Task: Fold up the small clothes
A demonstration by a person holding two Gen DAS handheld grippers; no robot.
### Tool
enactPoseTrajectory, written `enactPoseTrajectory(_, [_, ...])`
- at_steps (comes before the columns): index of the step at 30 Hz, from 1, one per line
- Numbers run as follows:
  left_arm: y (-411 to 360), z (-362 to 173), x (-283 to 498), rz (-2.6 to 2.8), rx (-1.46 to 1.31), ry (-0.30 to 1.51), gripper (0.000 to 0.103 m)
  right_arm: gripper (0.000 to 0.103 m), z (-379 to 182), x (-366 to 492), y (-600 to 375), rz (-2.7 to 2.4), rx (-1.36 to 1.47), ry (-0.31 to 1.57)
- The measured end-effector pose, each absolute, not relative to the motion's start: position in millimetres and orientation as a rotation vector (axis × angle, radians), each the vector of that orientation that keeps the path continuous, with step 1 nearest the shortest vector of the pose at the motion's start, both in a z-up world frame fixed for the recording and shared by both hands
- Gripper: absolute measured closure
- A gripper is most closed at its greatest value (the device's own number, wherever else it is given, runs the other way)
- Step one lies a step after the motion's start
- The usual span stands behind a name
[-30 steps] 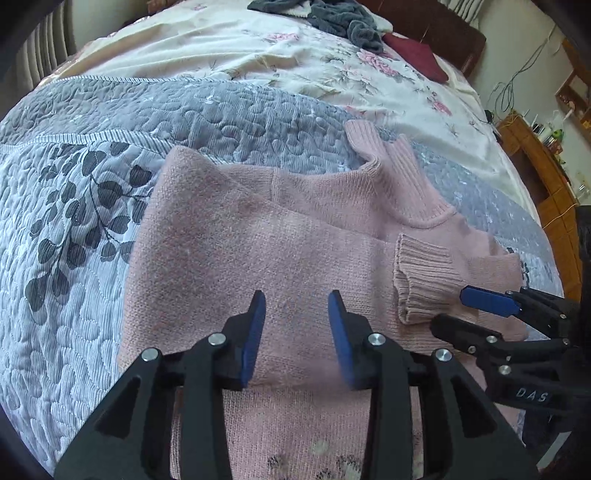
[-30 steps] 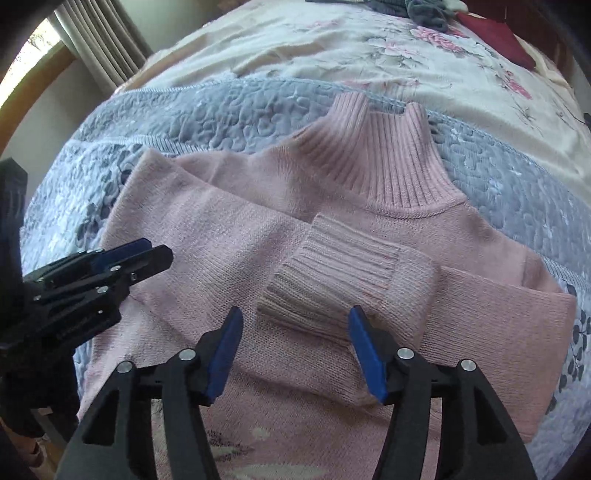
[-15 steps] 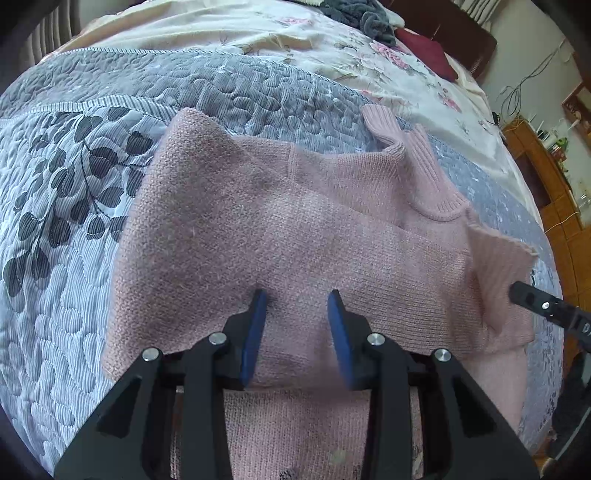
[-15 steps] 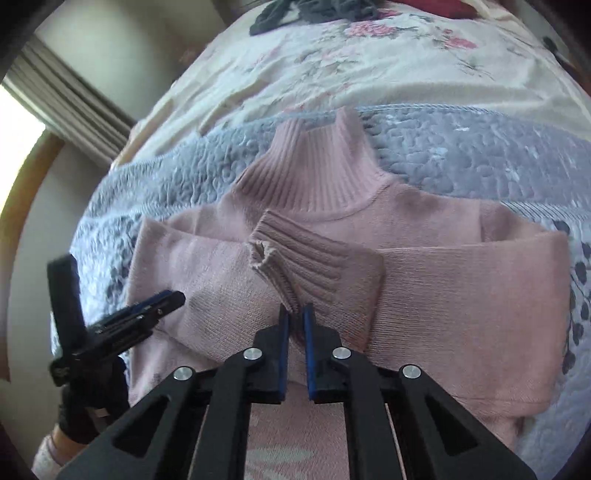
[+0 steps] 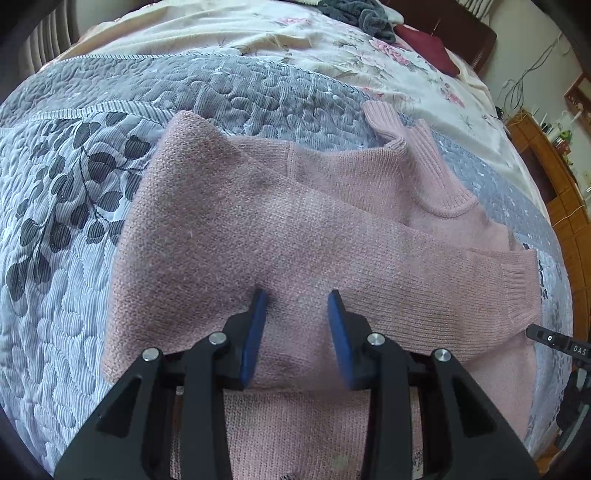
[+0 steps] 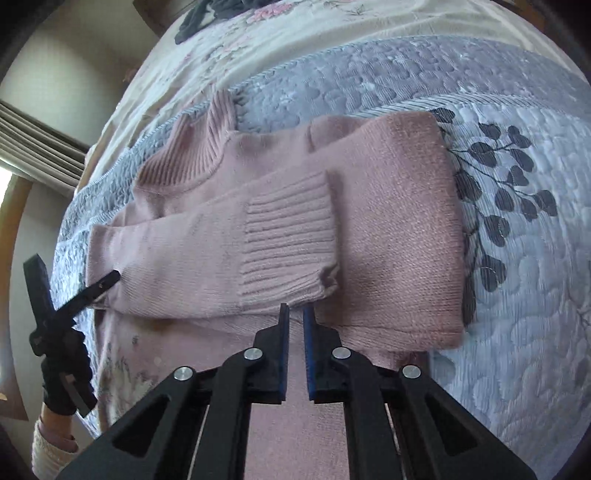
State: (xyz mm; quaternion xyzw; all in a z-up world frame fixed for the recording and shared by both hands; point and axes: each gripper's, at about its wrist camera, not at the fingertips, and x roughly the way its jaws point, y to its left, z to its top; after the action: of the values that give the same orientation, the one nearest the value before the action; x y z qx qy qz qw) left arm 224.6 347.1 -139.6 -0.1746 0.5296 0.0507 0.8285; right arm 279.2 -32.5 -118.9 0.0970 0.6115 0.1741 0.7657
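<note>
Left wrist view: left gripper (image 5: pixel 296 304), blue pads spread wide and released, poised over the folded sleeve of a pink sweater (image 5: pixel 280 236) lying ahead on the grey quilt (image 5: pixel 62 206), collar far right of the pads, sleeve running left to right; at far right a black tool (image 5: pixel 554 341) lettered "DAS"; dark clothes (image 5: pixel 364 16) and a maroon cushion (image 5: pixel 424 46) far ahead.

Right wrist view: right gripper (image 6: pixel 296 314), pads nearly closed with a thin gap, whether cloth is pinched cannot be told; ribbed cuff (image 6: pixel 288 236) directly ahead, collar ahead-left; gloved hand (image 6: pixel 62 384) far left.
</note>
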Motion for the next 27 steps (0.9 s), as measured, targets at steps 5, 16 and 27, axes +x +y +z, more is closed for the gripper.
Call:
enactPoseTrajectory(5, [333, -110, 225, 0.105, -0.324, 1.069, 0.063, 0.089, -90, 286, -27, 0.417, 0.2, 1.239])
enactPoseTrajectory(16, [316, -139, 230, 0.075, -0.24, 1.129, 0.059, 0.086, -131, 305, -18, 0.368, 0.108, 1.301])
enactPoseTrajectory(27, [321, -109, 249, 0.045, -0.266, 1.097, 0.051, 0.065, -101, 329, -13, 0.471, 0.132, 1.255])
